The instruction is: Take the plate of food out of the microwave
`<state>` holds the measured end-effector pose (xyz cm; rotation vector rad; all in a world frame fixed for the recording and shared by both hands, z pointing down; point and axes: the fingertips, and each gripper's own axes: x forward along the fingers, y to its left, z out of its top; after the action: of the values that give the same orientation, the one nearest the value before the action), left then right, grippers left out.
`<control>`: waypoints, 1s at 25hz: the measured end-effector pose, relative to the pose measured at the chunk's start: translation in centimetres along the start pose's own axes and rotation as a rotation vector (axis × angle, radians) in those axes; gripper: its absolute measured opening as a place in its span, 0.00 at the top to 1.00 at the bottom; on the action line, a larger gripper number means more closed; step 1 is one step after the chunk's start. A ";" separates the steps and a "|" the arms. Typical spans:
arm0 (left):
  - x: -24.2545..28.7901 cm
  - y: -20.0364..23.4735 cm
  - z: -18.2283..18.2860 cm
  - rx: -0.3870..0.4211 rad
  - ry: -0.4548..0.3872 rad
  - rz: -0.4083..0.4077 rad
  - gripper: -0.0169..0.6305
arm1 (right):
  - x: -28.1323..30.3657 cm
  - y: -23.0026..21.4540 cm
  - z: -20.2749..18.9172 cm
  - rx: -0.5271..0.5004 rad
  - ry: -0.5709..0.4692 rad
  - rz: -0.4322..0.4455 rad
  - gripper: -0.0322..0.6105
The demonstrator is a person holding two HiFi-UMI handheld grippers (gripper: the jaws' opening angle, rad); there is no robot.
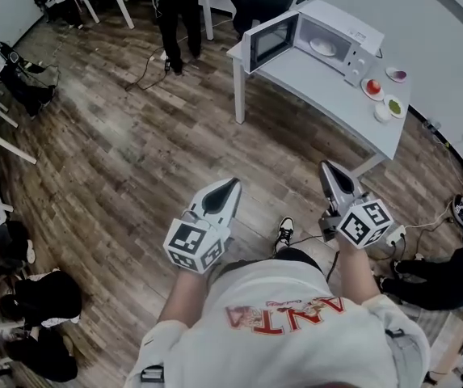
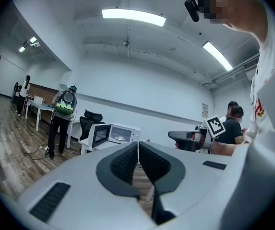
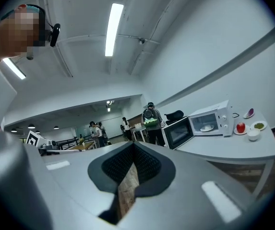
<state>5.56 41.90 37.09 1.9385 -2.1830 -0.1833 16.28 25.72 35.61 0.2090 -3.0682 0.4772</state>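
Standing on the wood floor [image 1: 134, 160], well apart from the white table [image 1: 320, 83], the person holds both forearms out in front, elbows bent, each hand gripping its tool level and pointed towards the table. The microwave [image 1: 343, 29] sits along the tabletop's far edge with its door [image 1: 270, 42] swung open over the left end, and the plate of food [image 1: 323, 47] lies inside the cavity. The left gripper [image 1: 229, 186] has its jaws pressed together with nothing between them. The right gripper [image 1: 328, 168] is likewise closed and empty. Four small dishes [image 1: 372, 87] cluster on the tabletop just beside the microwave, towards the right end.
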 end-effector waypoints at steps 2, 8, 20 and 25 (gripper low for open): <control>1.6 0.6 0.2 0.008 0.009 -0.001 0.95 | 1.2 -1.2 0.3 0.004 -0.001 0.005 0.95; 9.0 1.6 1.4 0.024 0.013 -0.012 0.95 | 3.1 -8.0 2.0 0.027 -0.014 -0.014 0.95; 25.6 0.3 4.2 0.047 0.026 -0.035 0.95 | 5.2 -23.3 7.0 0.083 -0.034 -0.049 0.95; 31.3 -0.2 3.1 0.044 0.059 -0.011 0.95 | 5.2 -29.2 6.8 0.122 -0.016 -0.051 0.95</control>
<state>1.57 10.66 36.46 1.9538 -2.1565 -0.0793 15.10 -4.59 38.19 0.2943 -3.0433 0.6645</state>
